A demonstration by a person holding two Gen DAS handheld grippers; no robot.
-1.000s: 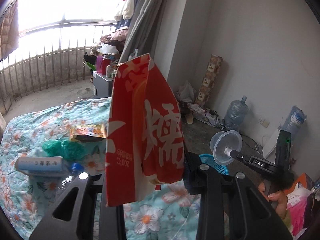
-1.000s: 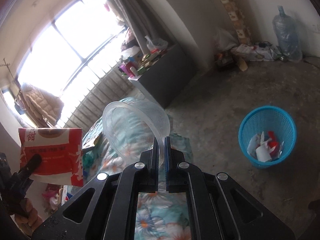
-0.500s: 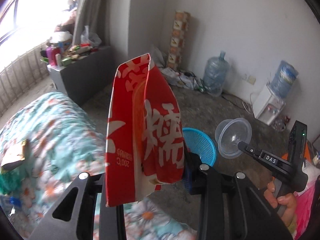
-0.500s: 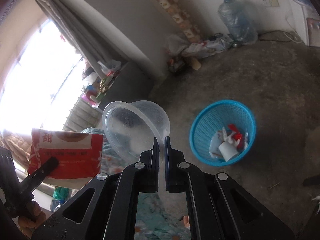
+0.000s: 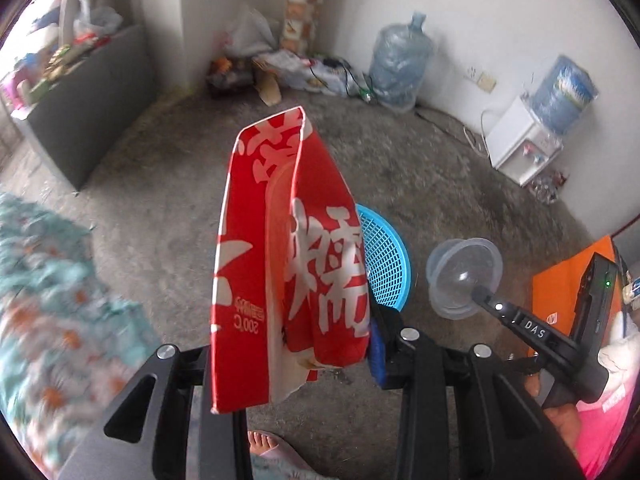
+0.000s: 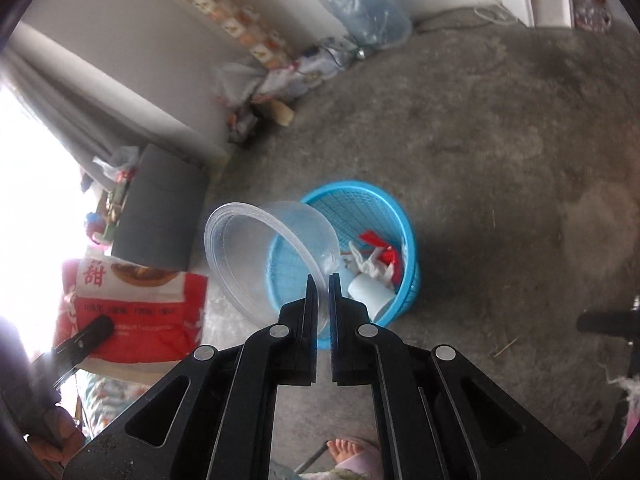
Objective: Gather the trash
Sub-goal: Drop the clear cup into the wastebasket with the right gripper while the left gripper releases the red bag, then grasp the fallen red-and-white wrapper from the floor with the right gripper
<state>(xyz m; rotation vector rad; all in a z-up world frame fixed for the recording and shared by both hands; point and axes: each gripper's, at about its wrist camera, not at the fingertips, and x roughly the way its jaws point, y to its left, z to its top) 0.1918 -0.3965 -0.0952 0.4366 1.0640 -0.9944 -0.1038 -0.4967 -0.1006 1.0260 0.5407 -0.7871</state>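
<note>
- The left gripper (image 5: 296, 364) has its jaws clamped on the lower end of a red snack bag (image 5: 288, 264), which stands up ahead of the jaws and hides part of the blue mesh waste basket (image 5: 384, 260) on the concrete floor (image 5: 440, 184) beyond.
- The right gripper (image 6: 323, 280) has its jaws closed on the thin rim of a clear plastic bowl (image 6: 264, 260), tipped on its side just ahead of and left of the jaws, its mouth overlapping the basket's near rim in the right wrist view.
- The basket (image 6: 384, 216) sits right in front of the right jaws and already holds a white paper cup (image 6: 370, 294), crumpled white paper and red scraps.
- Handling, as a judgement: the bag looks light, limp and slick, so a pinch across a flat sealed edge suits it best; the bowl looks light, thin-walled and easily cracked, so the rim is the natural hold, with gentle pressure.
- Both pieces appear close to the drop; each likely needs carrying over the basket's opening before the jaws part.
- A bare foot (image 6: 346, 450) shows below the right jaws; water jugs (image 5: 400, 68) stand well beyond, by the wall.
</note>
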